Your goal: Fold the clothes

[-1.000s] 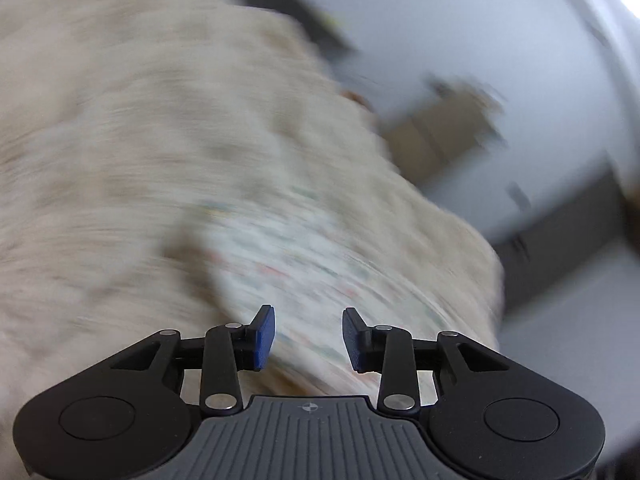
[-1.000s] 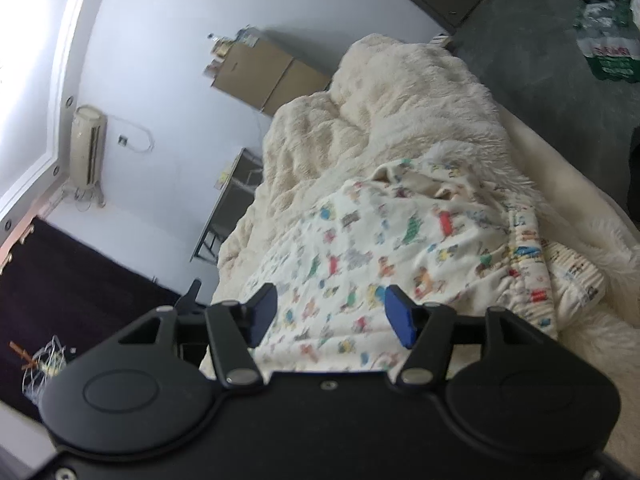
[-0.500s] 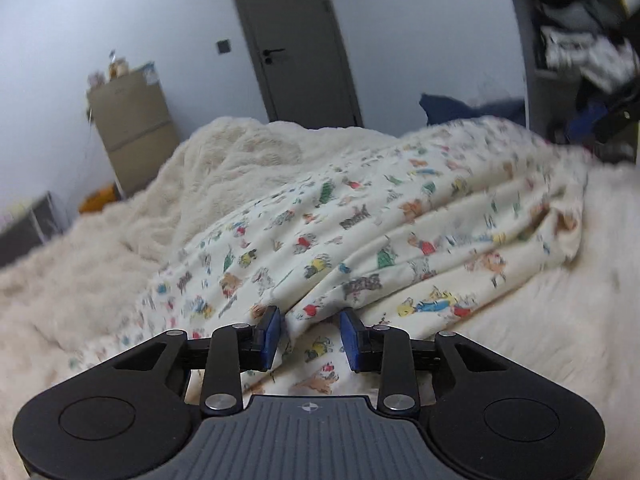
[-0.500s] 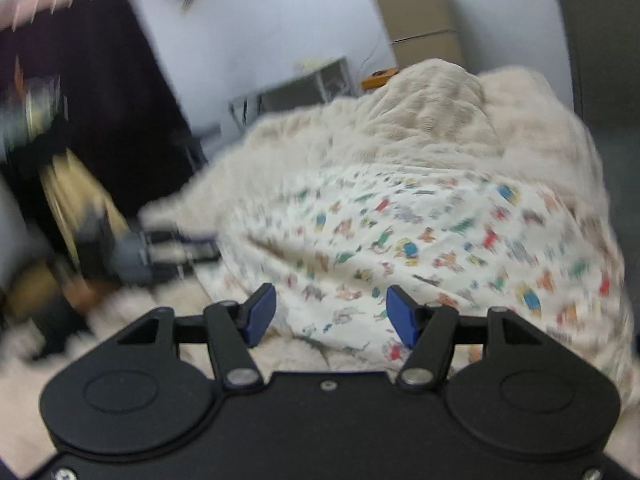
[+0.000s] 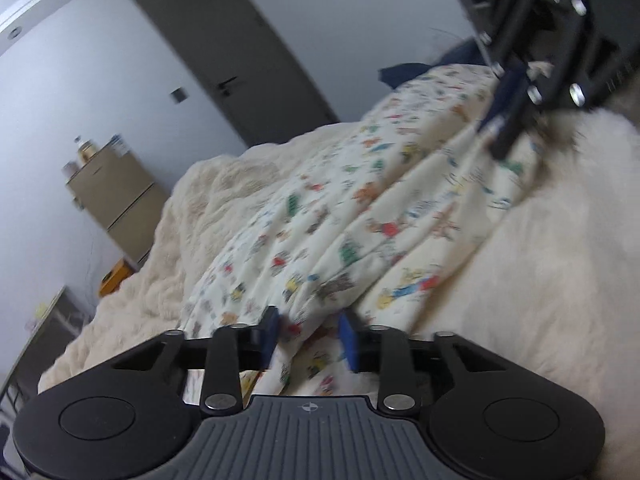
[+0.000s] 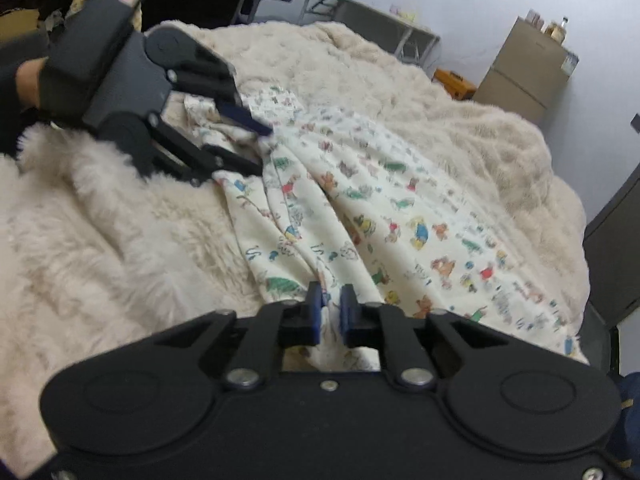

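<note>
Pale bluish-white walls (image 5: 120, 92) all round, a dark grey door (image 5: 240, 56) with its lever handle. A tan cabinet (image 6: 524, 68) stands against the wall, an orange box (image 6: 454, 80) on the floor beside it, a metal-legged table (image 6: 372, 16) nearby. Fluffy cream blanket (image 6: 400, 80) covers the bed.

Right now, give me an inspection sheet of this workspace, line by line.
Surface: cream fluffy blanket covering a bed.
Job's things: printed garment spread out, wrinkled.
Clutter: nothing seen on the bed.
Grippers: right gripper shut on a garment edge; left gripper open, cloth between its fingers.
Cables: nothing seen.
Surroundings: grey door, tan cabinet, metal table.
</note>
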The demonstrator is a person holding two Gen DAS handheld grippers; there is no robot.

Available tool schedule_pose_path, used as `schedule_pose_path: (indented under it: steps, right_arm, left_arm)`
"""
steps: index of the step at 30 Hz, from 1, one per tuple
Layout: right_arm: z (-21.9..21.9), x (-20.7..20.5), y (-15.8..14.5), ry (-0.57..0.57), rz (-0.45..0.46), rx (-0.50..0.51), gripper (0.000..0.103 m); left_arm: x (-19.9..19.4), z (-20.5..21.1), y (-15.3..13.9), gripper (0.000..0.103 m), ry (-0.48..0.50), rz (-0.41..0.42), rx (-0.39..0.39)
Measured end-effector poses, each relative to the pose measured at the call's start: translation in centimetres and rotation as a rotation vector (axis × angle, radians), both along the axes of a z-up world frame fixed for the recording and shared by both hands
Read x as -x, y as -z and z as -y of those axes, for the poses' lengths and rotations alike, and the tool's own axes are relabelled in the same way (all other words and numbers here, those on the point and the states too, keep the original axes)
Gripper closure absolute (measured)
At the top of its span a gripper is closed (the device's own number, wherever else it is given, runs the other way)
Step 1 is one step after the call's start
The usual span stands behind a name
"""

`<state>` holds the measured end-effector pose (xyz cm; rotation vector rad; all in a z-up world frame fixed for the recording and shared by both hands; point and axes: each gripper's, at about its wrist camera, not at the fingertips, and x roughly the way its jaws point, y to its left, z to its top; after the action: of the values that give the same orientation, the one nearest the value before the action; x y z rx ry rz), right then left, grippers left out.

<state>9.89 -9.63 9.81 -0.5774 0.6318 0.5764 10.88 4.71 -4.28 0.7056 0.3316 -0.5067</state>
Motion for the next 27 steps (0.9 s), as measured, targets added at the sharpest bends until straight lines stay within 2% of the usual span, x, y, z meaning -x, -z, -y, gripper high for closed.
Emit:
schedule_pose_path:
  steps: [2, 5, 8, 10, 12, 13, 14, 15, 17, 19, 21, 22, 23, 25, 27]
  right_arm:
    - [0.6, 0.4, -1.0, -0.007, 0.008, -0.027, 0.096]
    - [1.2, 0.9, -1.8, -0.036, -0.002, -0.039, 0.097]
    - [1.7, 1.1, -1.6, -0.056, -0.014, -0.026, 0.1]
    - [2.1, 1.5, -1.9, -0.064, -0.014, -0.042, 0.101]
    - [2.4, 2.0, -2.4, -0.076, -0.001, -0.062, 0.101]
    - [2.7, 2.5, -2.7, -0.084, 0.008, -0.074, 0.101]
    - [3.0, 3.0, -3.1, -0.09, 0.015, -0.084, 0.101]
    - [3.2, 3.3, -3.0, -0.099, 0.005, -0.081, 0.101]
    - [3.3, 3.7, -2.0, -0.124, -0.058, -0.05, 0.095]
    - [4.3, 3.9, -1.6, -0.117, -0.093, -0.07, 0.087]
    - [5.3, 4.2, -1.2, -0.11, -0.124, -0.089, 0.076]
    - [5.9, 4.2, -1.4, -0.094, -0.127, -0.114, 0.067]
    - [8.0, 4.3, -1.8, -0.049, -0.136, -0.185, 0.06]
    - [12.5, 4.4, -2.6, 0.063, -0.143, -0.342, 0.05]
    - [19.5, 4.4, -2.5, 0.269, -0.147, -0.61, 0.044]
  left_arm:
    - [0.0, 0.0, -0.2, 0.098, 0.018, 0.005, -0.001]
    - [-0.1, -0.1, -0.5, 0.099, 0.043, 0.011, -0.002]
    - [-0.1, -0.8, -1.1, 0.099, 0.062, -0.005, 0.029]
    - [0.0, -1.4, -1.7, 0.1, 0.071, -0.006, 0.071]
    - [0.5, -2.7, -2.8, 0.1, 0.082, 0.004, 0.156]
    - [0.6, -2.9, -3.1, 0.1, 0.091, -0.012, 0.174]
    - [0.6, -3.1, -3.2, 0.097, 0.102, -0.038, 0.176]
    - [0.6, -2.8, -2.6, 0.094, 0.115, -0.091, 0.115]
    - [0.7, -1.6, -1.1, 0.087, 0.096, -0.103, -0.024]
    - [0.9, -1.4, -1.1, 0.087, 0.106, -0.111, -0.016]
    - [1.4, -1.9, -2.0, 0.067, 0.142, -0.134, 0.037]
    - [1.8, -2.0, -2.7, 0.047, 0.162, -0.126, 0.062]
    - [2.3, -2.0, -3.4, 0.04, 0.185, -0.113, 0.085]
    - [3.5, -0.3, -5.2, 0.04, 0.266, -0.078, 0.113]
    - [4.0, 2.4, -5.8, 0.038, 0.332, -0.076, 0.088]
